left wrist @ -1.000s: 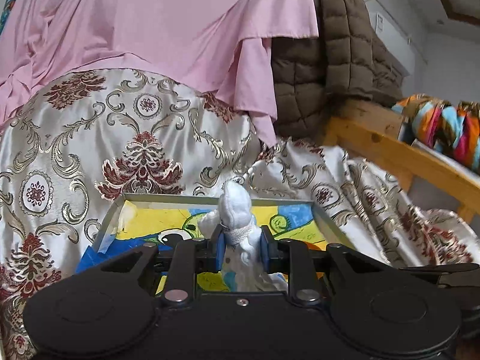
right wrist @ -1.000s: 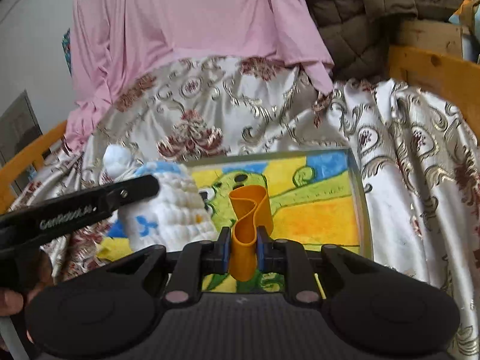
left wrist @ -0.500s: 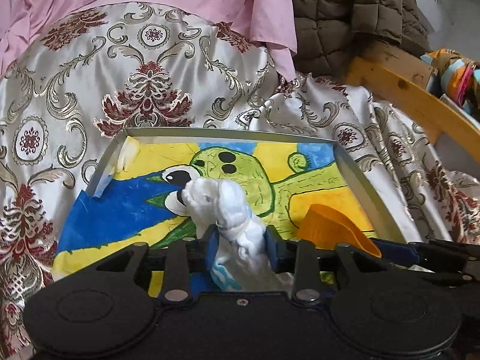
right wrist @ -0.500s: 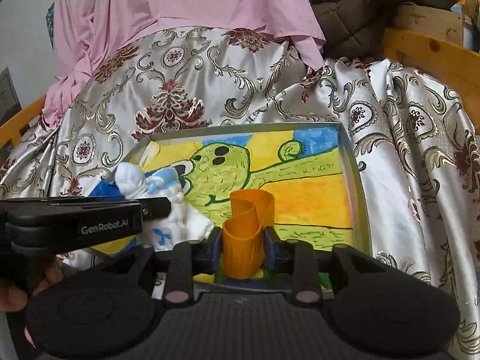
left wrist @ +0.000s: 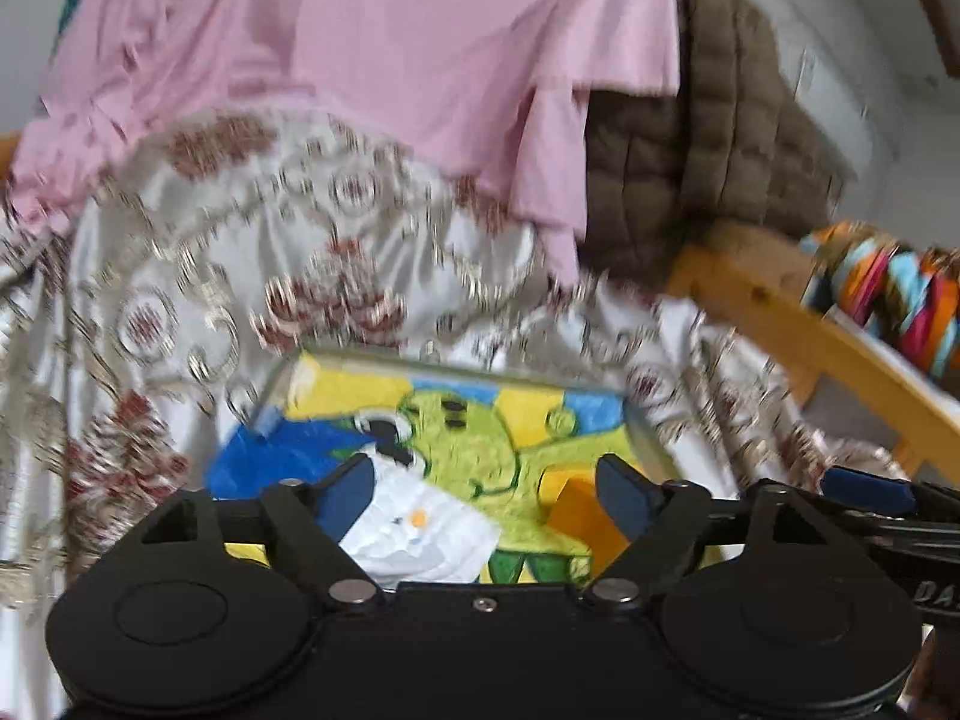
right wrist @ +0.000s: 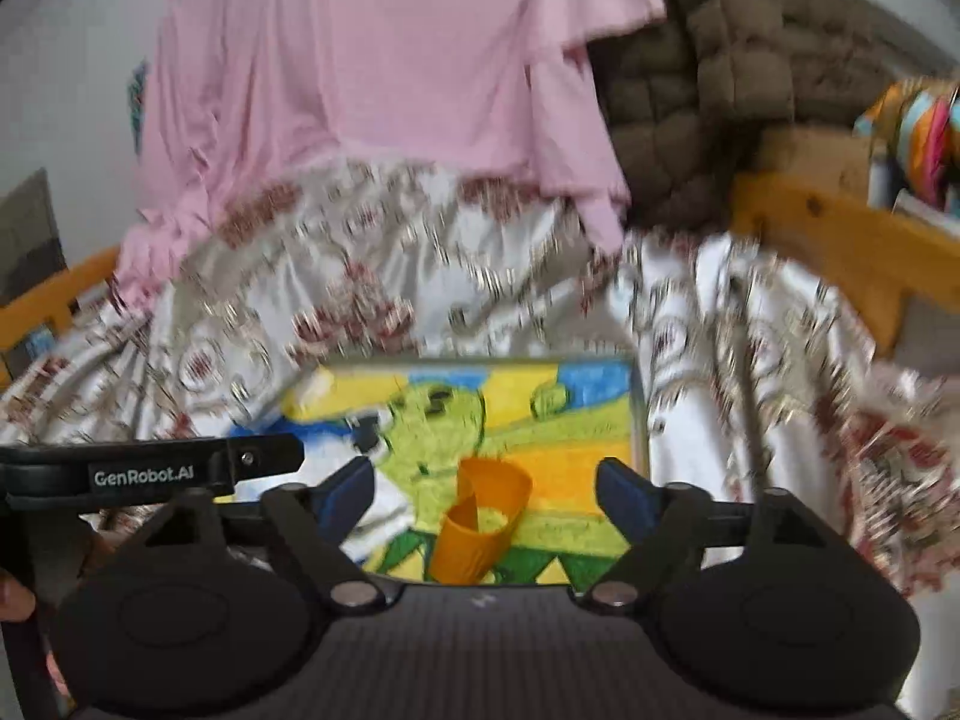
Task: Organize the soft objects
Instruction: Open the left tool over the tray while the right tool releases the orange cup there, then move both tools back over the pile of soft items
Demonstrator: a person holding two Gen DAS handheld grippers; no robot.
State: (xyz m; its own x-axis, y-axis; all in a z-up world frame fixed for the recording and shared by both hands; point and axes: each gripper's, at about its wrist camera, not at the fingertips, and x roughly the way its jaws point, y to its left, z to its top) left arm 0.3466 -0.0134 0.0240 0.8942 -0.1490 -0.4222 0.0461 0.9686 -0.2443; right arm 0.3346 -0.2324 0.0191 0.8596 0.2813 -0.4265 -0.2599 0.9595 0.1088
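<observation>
My left hand-held gripper (left wrist: 483,489): jaws spread wide, holding nothing | white knitted soft cloth (left wrist: 423,531): lower centre, lying in shallow painted tray (left wrist: 336,396) | my right hand-held gripper (right wrist: 483,489): jaws apart, empty | curled orange soft strip (right wrist: 480,519): lower centre, in tray

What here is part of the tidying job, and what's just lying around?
Job:
- white soft toy
- orange soft piece
- painted tray
- left tool, open
- right tool, open

Lying about:
- pink cloth
- brown quilted jacket
- patterned bedspread
</observation>
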